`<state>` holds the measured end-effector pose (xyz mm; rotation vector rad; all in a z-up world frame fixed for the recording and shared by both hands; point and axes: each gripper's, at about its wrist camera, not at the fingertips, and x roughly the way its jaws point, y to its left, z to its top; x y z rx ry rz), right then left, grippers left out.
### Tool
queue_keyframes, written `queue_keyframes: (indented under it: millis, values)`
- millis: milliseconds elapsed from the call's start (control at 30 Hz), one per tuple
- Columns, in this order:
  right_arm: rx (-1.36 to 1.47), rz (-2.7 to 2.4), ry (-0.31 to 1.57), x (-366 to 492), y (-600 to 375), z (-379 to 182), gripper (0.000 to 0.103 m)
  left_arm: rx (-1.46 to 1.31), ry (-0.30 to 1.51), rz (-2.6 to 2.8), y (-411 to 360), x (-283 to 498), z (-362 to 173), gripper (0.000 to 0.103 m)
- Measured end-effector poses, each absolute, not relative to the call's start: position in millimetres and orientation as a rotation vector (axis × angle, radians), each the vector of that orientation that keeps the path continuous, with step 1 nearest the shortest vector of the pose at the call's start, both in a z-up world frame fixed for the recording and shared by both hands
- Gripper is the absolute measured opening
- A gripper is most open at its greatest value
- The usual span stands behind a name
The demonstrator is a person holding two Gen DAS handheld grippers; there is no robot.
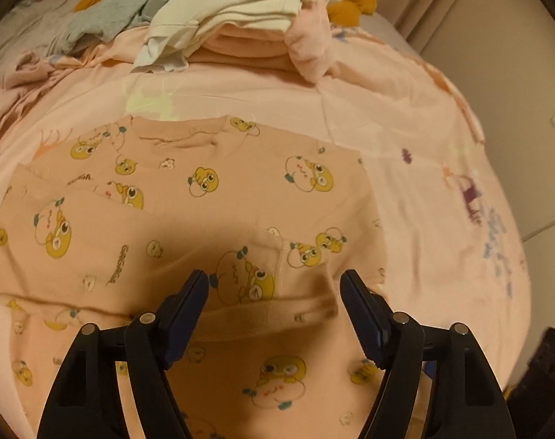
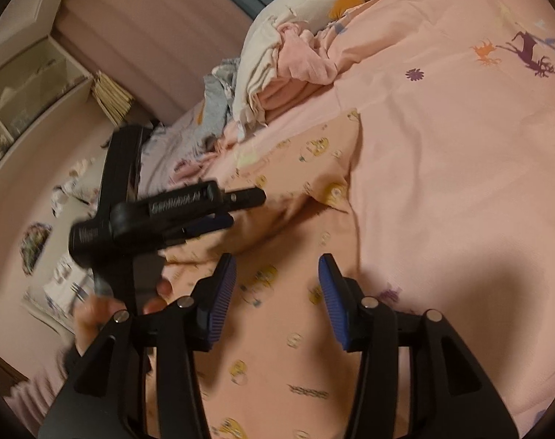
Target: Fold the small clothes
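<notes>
Both claws gape over the shirt (image 1: 211, 212) — nothing gripped.
I hold my left claw (image 1: 274, 285) and right claw (image 2: 277, 267) above it on the bed (image 1: 405, 117).

Left gripper (image 1: 274, 285) and right gripper (image 2: 277, 274) both hover with jaws spread apart, holding nothing

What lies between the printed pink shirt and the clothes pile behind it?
Only bare pink bedsheet separates the printed pink shirt from the clothes pile, in the left wrist view.

Light: dim, warm indoor glow.
Shadows: soft dark patches across the bed (image 1: 405, 117).
Blur: right view's left side smeared.
Edges: heavy fisheye vignette.
</notes>
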<state>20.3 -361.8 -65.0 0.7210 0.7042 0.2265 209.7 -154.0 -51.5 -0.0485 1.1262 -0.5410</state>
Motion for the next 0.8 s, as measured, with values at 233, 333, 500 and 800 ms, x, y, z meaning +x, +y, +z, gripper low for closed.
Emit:
queue_keyframes:
  millis: [233,333,500,800]
  values:
    - [0.899,0.312,0.754,55,-354,-76,0.048,-0.15,1.058,-0.483,-78,194,-36,0.074]
    - [0.986,0.32,0.78,76,-349,-84,0.048,-0.162,1.047,-0.438,-44,187,-38,0.074]
    - [1.056,0.268,0.86,107,-334,-94,0.045,-0.196,1.049,-0.364,14,176,-45,0.074]
    - [0.92,0.122,1.004,141,-309,-95,0.009,-0.282,1.085,-0.274,80,169,-70,0.074]
